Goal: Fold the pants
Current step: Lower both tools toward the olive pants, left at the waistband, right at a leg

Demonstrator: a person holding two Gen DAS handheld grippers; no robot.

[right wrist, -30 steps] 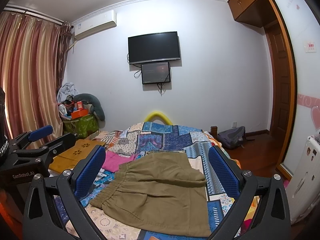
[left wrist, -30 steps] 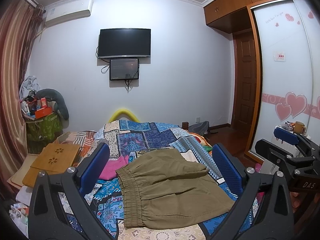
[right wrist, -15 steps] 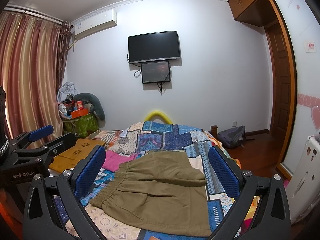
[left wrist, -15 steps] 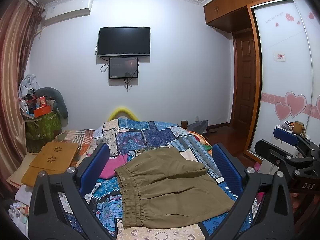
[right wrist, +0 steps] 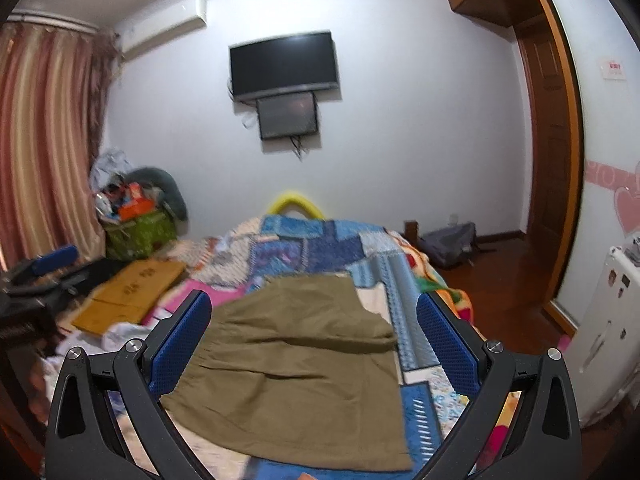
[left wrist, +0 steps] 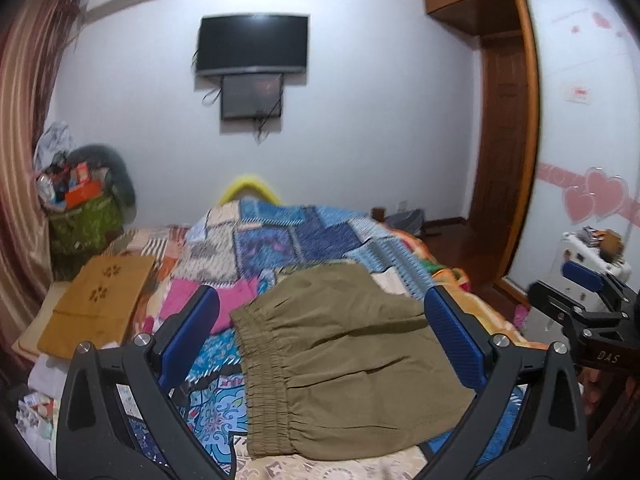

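Olive-green pants lie folded flat on the patchwork bedspread, elastic waistband toward the left. My left gripper is open and empty, hovering above the pants. The pants also show in the right wrist view, on the bedspread. My right gripper is open and empty above them. The right gripper appears at the right edge of the left wrist view; the left gripper is blurred at the left edge of the right wrist view.
A wooden lap tray lies at the bed's left side. A pink cloth lies beside the pants. A cluttered green bin stands by the curtain. A white appliance and a wardrobe are at the right.
Both grippers have moved forward and down toward the pants, which now look larger and lower in both views. The jaws stay open. The pants have not moved.
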